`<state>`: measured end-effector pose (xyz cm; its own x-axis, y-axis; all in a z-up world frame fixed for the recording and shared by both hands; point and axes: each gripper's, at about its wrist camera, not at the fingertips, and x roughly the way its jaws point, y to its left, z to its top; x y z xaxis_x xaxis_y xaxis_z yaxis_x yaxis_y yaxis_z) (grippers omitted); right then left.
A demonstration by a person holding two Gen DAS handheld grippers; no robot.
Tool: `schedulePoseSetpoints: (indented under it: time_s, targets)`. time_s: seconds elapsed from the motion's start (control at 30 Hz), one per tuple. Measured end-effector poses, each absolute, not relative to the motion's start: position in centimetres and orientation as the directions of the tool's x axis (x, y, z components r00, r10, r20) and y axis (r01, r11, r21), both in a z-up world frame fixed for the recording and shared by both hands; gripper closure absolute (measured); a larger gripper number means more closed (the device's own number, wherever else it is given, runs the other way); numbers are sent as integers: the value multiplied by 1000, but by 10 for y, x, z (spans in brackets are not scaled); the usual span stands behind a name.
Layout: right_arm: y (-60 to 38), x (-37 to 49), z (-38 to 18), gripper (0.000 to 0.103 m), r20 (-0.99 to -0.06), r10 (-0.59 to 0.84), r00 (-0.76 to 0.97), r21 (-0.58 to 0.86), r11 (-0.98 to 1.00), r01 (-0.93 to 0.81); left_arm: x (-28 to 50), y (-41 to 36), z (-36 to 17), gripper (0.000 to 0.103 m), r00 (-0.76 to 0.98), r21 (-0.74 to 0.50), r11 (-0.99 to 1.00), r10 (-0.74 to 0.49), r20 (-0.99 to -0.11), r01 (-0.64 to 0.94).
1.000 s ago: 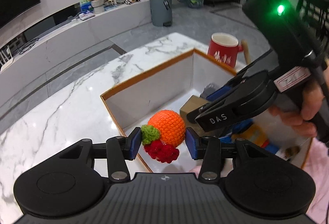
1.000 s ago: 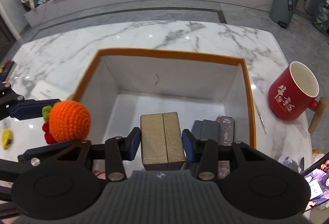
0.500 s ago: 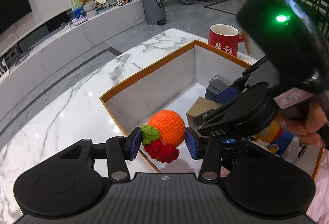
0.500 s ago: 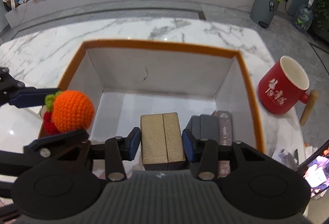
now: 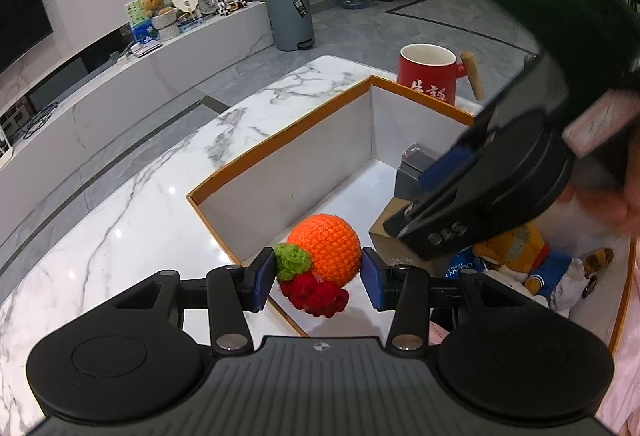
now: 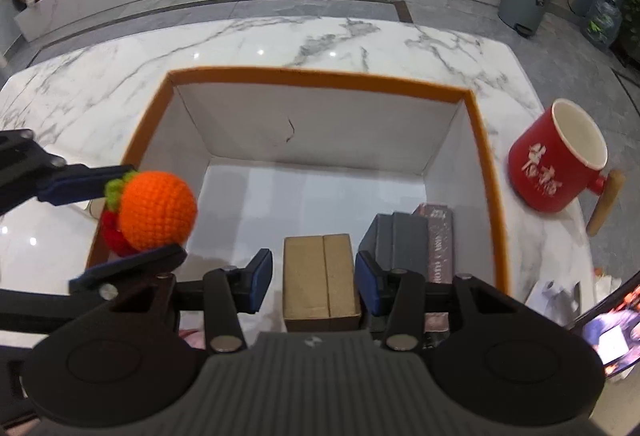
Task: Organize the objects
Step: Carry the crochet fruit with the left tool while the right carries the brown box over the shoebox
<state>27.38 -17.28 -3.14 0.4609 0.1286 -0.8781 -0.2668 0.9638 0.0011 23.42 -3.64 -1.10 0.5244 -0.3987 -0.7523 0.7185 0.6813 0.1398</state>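
Orange crochet yarn fills the left tongs: a knitted orange fruit with a green leaf tuft and a red berry cluster hanging under it sits clamped between the two blue pads, leaf side against one pad and the round body against the other. It hangs over the near-left rim of the open white box with an orange edge, as the right wrist view shows it at the box's left wall. The right tongs are closed on a tan cardboard block, one blue pad on each of its long sides, down inside the box toward its near part. Just beside the block on the right lie a grey case and a dark printed packet. A red mug with a wooden handle stands on the marble surface outside the box's right wall.
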Motion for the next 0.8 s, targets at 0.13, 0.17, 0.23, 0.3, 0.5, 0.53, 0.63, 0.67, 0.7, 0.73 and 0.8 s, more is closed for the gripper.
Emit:
schedulePoseSetpoints:
  time_s: [0.13,0.17,0.23,0.3,0.5,0.53,0.63,0.67,0.7,0.73,0.8]
  targets:
    - [-177,273,-22,77,-897,148,417,-9,936,-352,233,-40,-16,51,522,160,665,-389,-759,729]
    - [-178,272,-21,81,-903,150,403,-14,926,-377,234,-41,-17,51,521,165,661,-387,-760,732]
    - [-178,267,-21,83,-913,144,382,-36,904,-425,233,-43,-20,51,519,173,654,-383,-765,737]
    - [-176,262,-23,85,-923,134,362,-52,886,-461,234,-46,-22,51,515,179,647,-378,-769,741]
    - [-179,264,-39,89,-932,141,335,-25,894,-447,237,-53,-28,51,503,179,640,-369,-781,747]
    - [-180,265,-41,89,-934,148,324,-13,895,-446,238,-53,-28,51,504,184,636,-368,-781,749]
    - [-181,264,-36,88,-932,174,318,10,890,-456,240,-55,-30,51,500,195,621,-363,-787,759]
    - [-181,265,-33,86,-926,182,329,10,887,-462,241,-56,-31,51,501,206,615,-357,-789,762]
    - [-181,266,-28,86,-918,194,347,9,883,-470,242,-57,-32,51,504,218,609,-348,-790,763]
    - [-180,269,-25,86,-906,204,370,1,876,-483,242,-58,-33,51,507,233,601,-339,-793,765]
    - [-176,276,-21,69,-888,232,397,-17,846,-532,245,-58,-35,51,502,247,583,-327,-800,774]
